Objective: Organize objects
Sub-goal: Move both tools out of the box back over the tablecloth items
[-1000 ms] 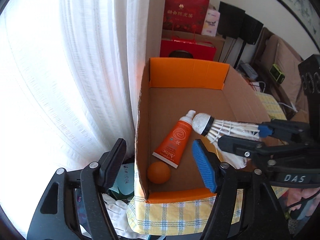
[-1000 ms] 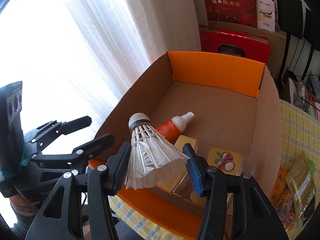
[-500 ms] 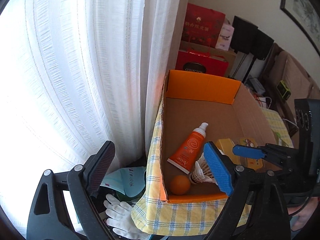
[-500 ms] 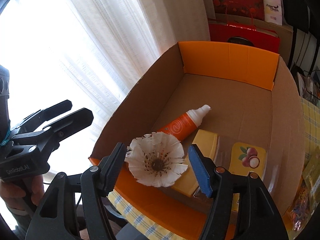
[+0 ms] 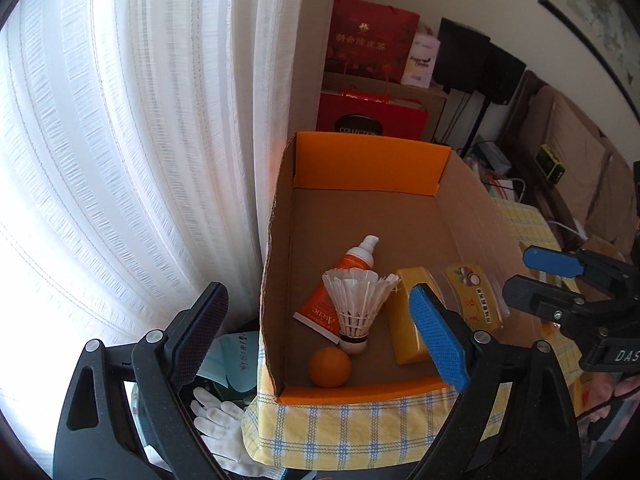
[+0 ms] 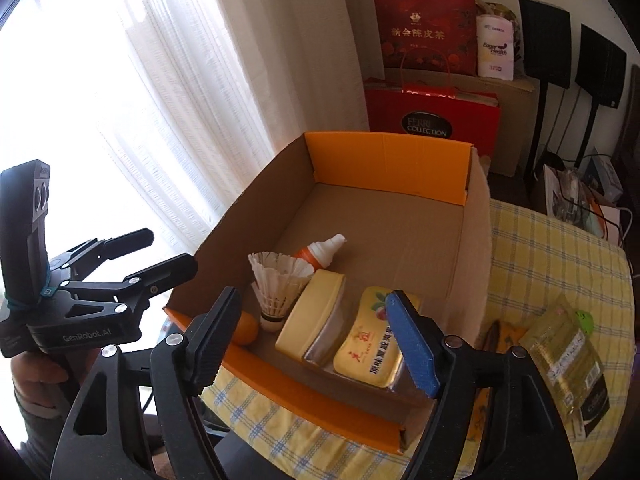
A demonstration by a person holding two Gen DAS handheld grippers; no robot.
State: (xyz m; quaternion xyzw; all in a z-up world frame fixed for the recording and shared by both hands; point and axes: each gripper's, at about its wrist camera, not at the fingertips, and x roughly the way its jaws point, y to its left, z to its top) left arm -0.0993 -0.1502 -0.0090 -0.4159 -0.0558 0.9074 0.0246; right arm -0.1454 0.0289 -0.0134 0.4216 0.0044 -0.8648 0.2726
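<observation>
White sheer curtains (image 5: pixel 132 128) and red gift bags (image 6: pixel 432 118) back a yellow checked tablecloth (image 6: pixel 556 264) bearing an orange-edged cardboard box (image 5: pixel 366 168). Inside, a white feather shuttlecock (image 5: pixel 354 300) stands cork-down between an orange ball (image 5: pixel 330 367), an orange tube (image 5: pixel 340 288) and yellow packets (image 6: pixel 312 320). Left gripper (image 5: pixel 316 336) and right gripper (image 6: pixel 312 336) have just been opening; both gape empty.

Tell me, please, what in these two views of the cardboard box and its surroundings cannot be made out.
- Orange ball, right wrist view: half hidden behind the right tongs' black finger.
- Yellow packet, left wrist view: near end covered by the left tongs' blue pad.
- Orange tube, right wrist view: body hidden behind the shuttlecock.
- Clear packet, right wrist view: print too small to read.
</observation>
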